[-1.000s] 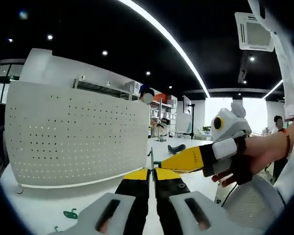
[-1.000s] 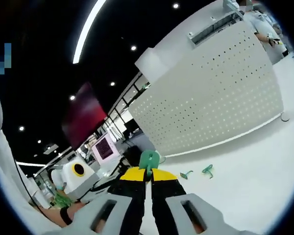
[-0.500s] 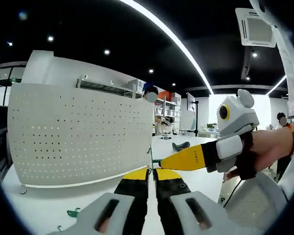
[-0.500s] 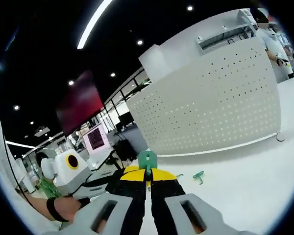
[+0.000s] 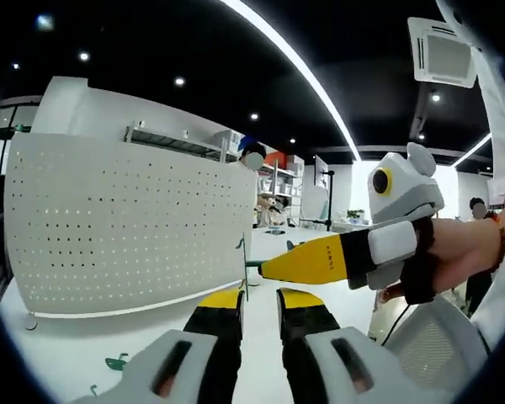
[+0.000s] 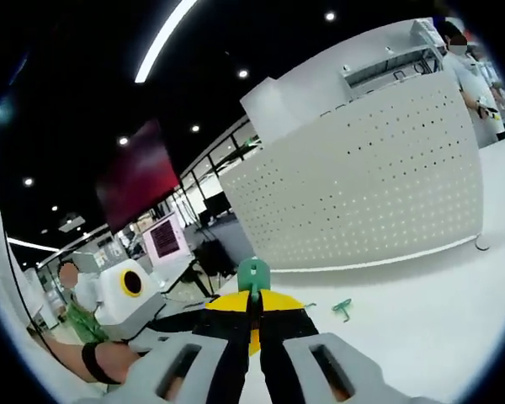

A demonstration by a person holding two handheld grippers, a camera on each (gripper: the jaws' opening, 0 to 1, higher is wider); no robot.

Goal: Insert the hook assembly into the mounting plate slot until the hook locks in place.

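The white perforated mounting plate (image 5: 126, 227) stands upright on the table, left of centre in the left gripper view. My left gripper (image 5: 259, 296) is open, its yellow-tipped jaws parted around a thin metal hook wire (image 5: 245, 278). My right gripper (image 5: 265, 269) reaches in from the right and pinches the top of that hook. In the right gripper view, my right gripper (image 6: 254, 301) is shut on the green hook piece (image 6: 254, 273), with the mounting plate (image 6: 362, 194) well beyond it. The hook assembly is in the air, apart from the plate.
Loose green hooks (image 5: 118, 364) lie on the white table (image 5: 84, 353) in front of the plate; one green hook (image 6: 343, 308) also lies on the table in the right gripper view. A person's hand and wristband (image 5: 454, 257) hold the right gripper. Shelves and other people are at the back.
My left gripper's jaws have parted and let go of the hook wire. The right gripper still holds the hook and has shifted slightly left and up in the left gripper view.
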